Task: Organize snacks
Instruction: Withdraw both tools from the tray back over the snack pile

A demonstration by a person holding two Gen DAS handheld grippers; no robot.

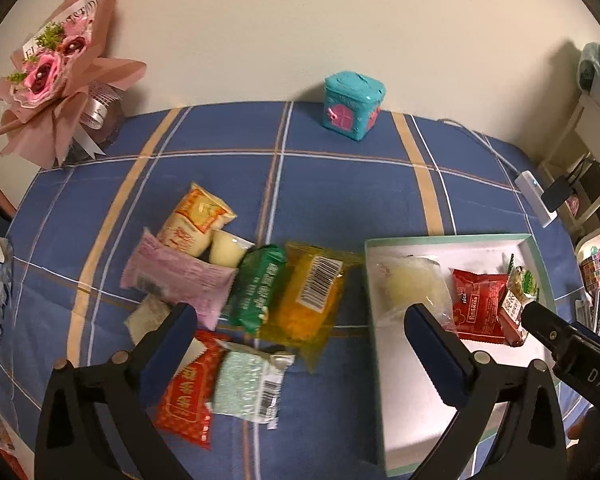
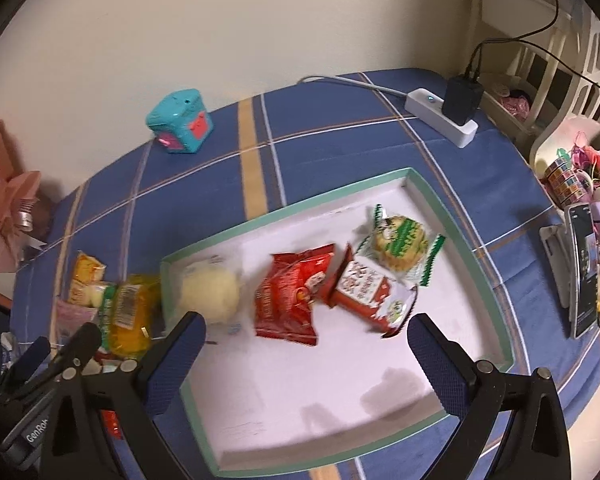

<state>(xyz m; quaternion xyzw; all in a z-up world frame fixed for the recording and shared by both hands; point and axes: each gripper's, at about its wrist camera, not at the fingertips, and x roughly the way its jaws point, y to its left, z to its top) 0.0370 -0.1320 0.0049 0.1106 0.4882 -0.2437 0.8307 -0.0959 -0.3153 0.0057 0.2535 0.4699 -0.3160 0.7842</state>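
Both tongs, left (image 1: 300, 344) and right (image 2: 306, 354), stand apart, empty. Risk: overlapping packets (image 1: 260, 288) beside the tray (image 2: 452, 204) invite a 2-packet grab.

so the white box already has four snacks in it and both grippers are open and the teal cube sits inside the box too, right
Not quite: the teal cube stands on the blue cloth near the wall, well outside the white box, as the right wrist view shows. Four snacks in the box and both grippers open is right.

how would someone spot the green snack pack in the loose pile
Start at the shallow white box with the mint-green rim on the blue plaid cloth. Left of it lies a snack pile; the dark green crinkled plastic packet sits between a pink packet and a see-through yellow packet.
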